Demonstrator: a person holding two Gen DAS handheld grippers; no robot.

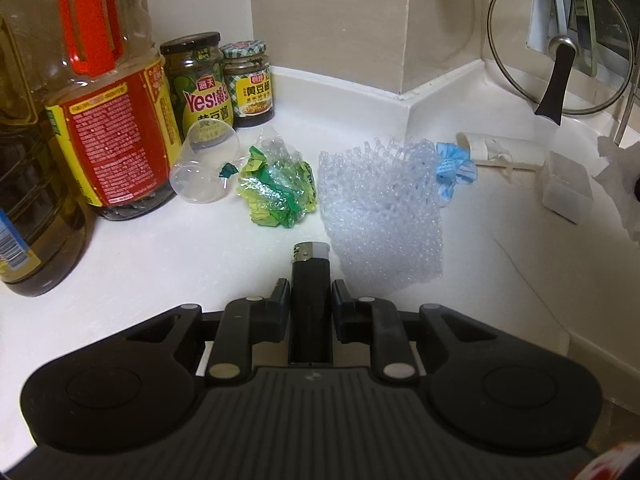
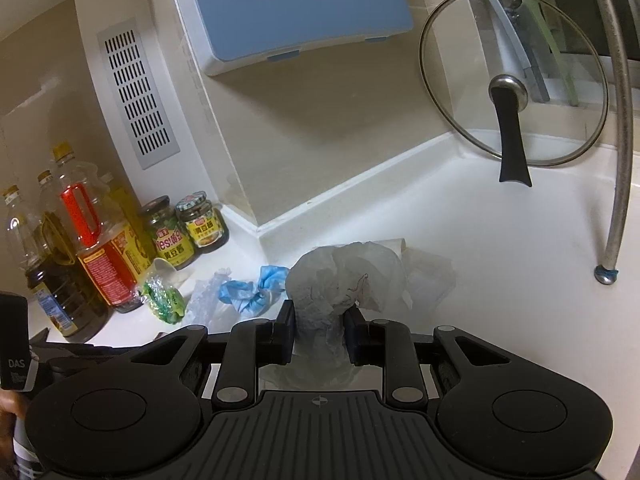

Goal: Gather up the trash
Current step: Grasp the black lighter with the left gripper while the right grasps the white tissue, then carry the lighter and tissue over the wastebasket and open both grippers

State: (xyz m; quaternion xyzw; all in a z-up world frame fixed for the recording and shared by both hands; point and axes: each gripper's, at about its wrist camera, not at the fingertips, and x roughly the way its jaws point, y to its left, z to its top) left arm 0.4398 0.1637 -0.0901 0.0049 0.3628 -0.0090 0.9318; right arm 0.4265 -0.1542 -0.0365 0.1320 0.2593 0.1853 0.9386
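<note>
Left wrist view first: the left tool has its two fingers clamped on a black lighter, which stands up between them with its metal-and-white head poking out above the tips. Beyond it on the white bench lies the rest of the trash: a sheet of clear bubble wrap just past the lighter, a crumpled green wrapper to its left, and a clear plastic cup tipped on its side against a big oil bottle with a red handle. Two sauce jars stand behind the cup near the wall. A blue scrap sits at the far edge of the bubble wrap, with a white cardboard tube behind it and a small white box to the right. A glass pot lid leans against the back wall.

Over to the right wrist view: the right tool is gripping a crumpled white paper towel, a thick wad pinched between the fingers and billowing up above them. It is held over the bench, with the blue scrap and green wrapper off to the left.
</note>
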